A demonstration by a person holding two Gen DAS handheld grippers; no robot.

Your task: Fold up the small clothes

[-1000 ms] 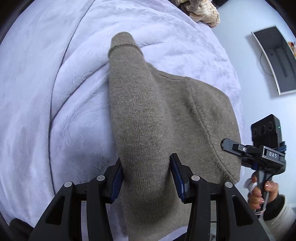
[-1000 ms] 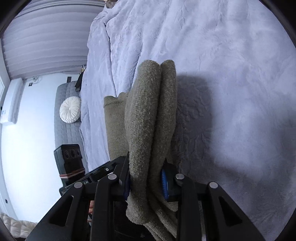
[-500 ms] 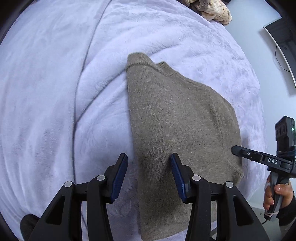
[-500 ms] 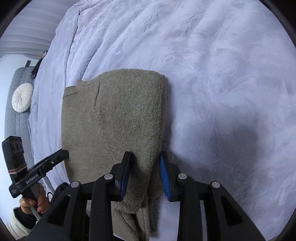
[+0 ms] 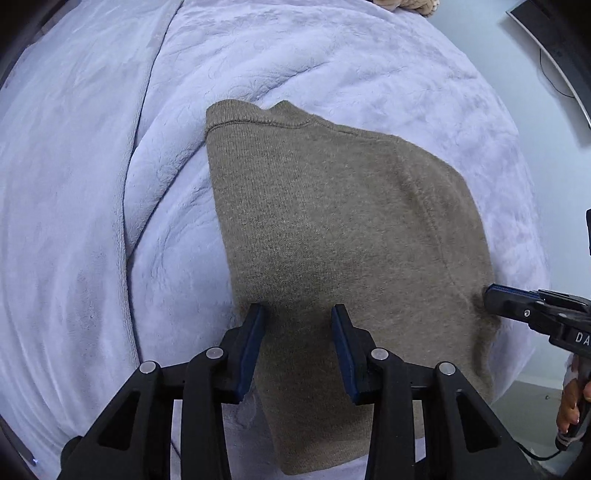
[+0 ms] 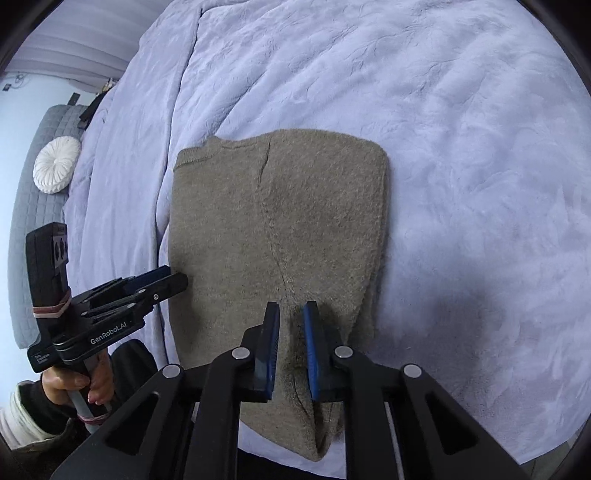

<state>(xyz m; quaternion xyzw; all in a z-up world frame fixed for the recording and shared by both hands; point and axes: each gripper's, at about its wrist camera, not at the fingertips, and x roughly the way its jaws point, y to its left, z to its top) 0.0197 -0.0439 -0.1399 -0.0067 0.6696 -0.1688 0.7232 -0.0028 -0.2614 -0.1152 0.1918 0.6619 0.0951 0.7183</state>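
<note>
A folded olive-brown knit sweater [image 5: 332,229] lies flat on the lavender bedspread [image 5: 110,184]; it also shows in the right wrist view [image 6: 280,221]. My left gripper [image 5: 297,314] is open, its blue-padded jaws wide apart just above the sweater's near left part. My right gripper [image 6: 291,314] has its jaws closed to a narrow gap, pinching a fold of the sweater's near right edge. Each gripper appears in the other's view: the right gripper [image 5: 498,299] at the sweater's right edge, the left gripper [image 6: 173,280] at its left edge.
The bedspread [image 6: 443,147] stretches far on all sides. A beige knit item [image 5: 406,5] lies at the bed's far end. A grey bench with a round white cushion [image 6: 55,164] stands left of the bed. A dark monitor [image 5: 554,37] hangs on the wall.
The sweater was held up in both grippers, then lowered flat onto the bed. The left gripper has let go and stands open; the right jaws have closed in on the near edge.
</note>
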